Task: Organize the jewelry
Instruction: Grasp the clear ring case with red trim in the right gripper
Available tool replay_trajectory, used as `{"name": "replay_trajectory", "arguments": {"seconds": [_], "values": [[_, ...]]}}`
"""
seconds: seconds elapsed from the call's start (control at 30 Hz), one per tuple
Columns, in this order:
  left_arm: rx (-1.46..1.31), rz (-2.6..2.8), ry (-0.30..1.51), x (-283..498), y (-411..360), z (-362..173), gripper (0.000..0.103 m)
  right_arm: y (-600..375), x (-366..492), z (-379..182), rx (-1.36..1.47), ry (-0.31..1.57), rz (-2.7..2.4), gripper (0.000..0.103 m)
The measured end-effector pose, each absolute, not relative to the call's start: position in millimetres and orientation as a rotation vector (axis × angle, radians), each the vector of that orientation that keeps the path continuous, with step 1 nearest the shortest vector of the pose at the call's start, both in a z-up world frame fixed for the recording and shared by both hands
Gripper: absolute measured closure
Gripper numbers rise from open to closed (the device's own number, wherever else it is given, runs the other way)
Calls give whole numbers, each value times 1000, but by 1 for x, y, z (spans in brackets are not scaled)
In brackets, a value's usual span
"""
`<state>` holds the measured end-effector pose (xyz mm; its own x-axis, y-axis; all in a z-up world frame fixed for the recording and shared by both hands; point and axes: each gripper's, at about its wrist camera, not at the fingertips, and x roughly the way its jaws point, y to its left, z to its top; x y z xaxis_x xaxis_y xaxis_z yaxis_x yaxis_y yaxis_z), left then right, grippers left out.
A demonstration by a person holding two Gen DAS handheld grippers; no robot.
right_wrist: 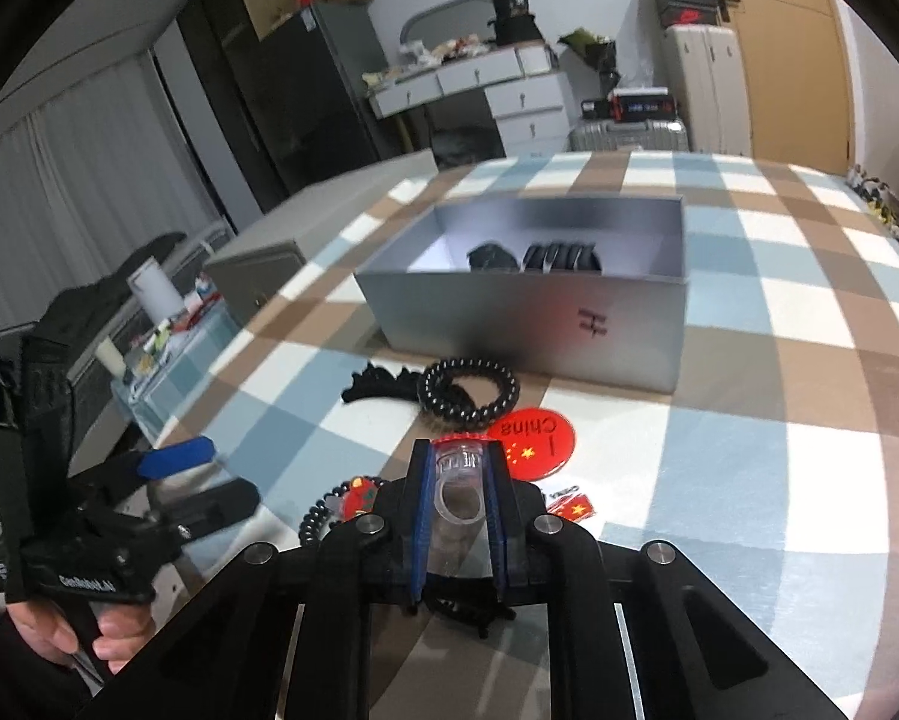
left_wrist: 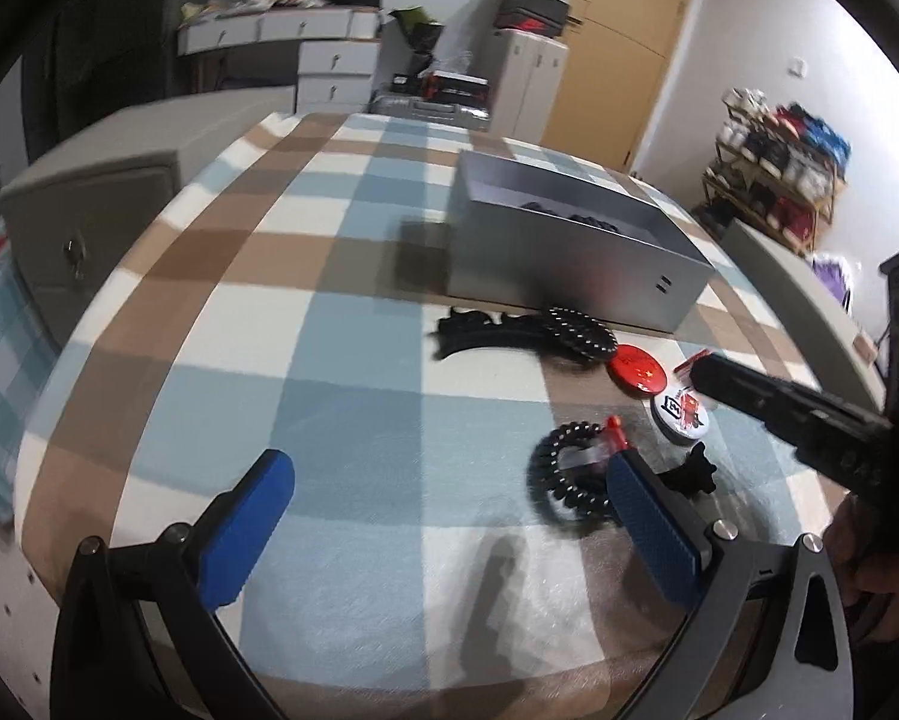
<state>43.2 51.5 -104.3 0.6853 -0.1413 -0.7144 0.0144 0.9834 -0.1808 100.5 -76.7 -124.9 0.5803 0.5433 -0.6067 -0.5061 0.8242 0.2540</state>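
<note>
A: Silver box (right_wrist: 527, 312) already holds some dark pieces; how much remains?

B: Beads (right_wrist: 470, 390) and badges lie just before it; right gripper (right_wrist: 457, 516) pinches a clear ring (right_wrist: 458, 489), left gripper (left_wrist: 449, 516) spread.

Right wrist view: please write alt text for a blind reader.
The right tongs are shut on a clear plastic ring above a checked cloth. Beyond lie a black beaded bracelet, a round red badge and an open grey box.
</note>
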Motion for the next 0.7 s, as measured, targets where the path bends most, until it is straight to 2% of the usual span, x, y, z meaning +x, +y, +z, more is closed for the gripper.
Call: {"name": "replay_trajectory", "arguments": {"seconds": [0.33,0.4,0.47,0.53,0.67,0.7], "values": [[-132,-227,851,69,25,-105,2,-99,85,-121,86,699,599,88],[-120,-249,860,73,22,-105,6,-102,83,-121,85,697,594,88],[-113,-260,868,75,21,-105,19,-104,81,-122,87,692,598,88],[-122,-274,882,77,21,-106,26,-106,79,-122,90,688,599,88],[-129,-309,908,75,18,-109,52,-109,78,-125,101,689,598,88],[-122,-313,909,74,17,-109,53,-109,78,-125,102,691,595,88]]}}
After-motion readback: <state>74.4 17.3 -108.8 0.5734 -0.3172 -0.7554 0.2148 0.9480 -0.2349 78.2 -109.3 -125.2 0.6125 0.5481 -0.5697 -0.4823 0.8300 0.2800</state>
